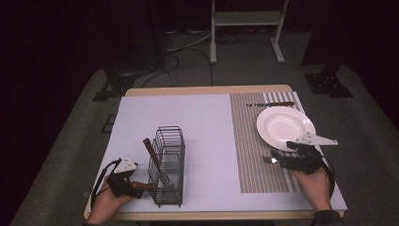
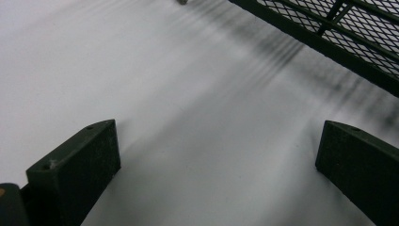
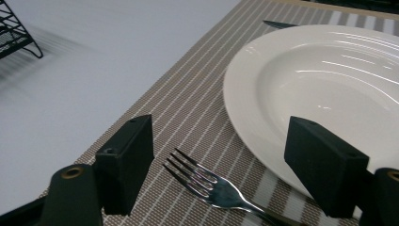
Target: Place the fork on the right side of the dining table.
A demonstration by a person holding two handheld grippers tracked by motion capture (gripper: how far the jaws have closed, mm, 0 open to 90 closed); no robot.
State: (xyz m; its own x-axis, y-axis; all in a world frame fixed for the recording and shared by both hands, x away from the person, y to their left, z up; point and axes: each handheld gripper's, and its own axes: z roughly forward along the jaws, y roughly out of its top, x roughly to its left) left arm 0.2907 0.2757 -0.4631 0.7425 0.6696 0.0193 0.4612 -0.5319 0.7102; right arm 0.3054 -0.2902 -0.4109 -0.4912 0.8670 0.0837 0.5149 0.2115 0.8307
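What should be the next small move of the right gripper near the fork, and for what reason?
Probably draw the right gripper back from the fork. Its jaws stand open, not pressing it, and the fork lies flat on the striped placemat beside the white plate, so it seems already placed.

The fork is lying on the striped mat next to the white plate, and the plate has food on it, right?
Not quite. The fork does lie on the striped mat beside the white plate, but the plate is empty: no food on it. The right gripper view shows its bare, shiny surface, and the high view agrees.
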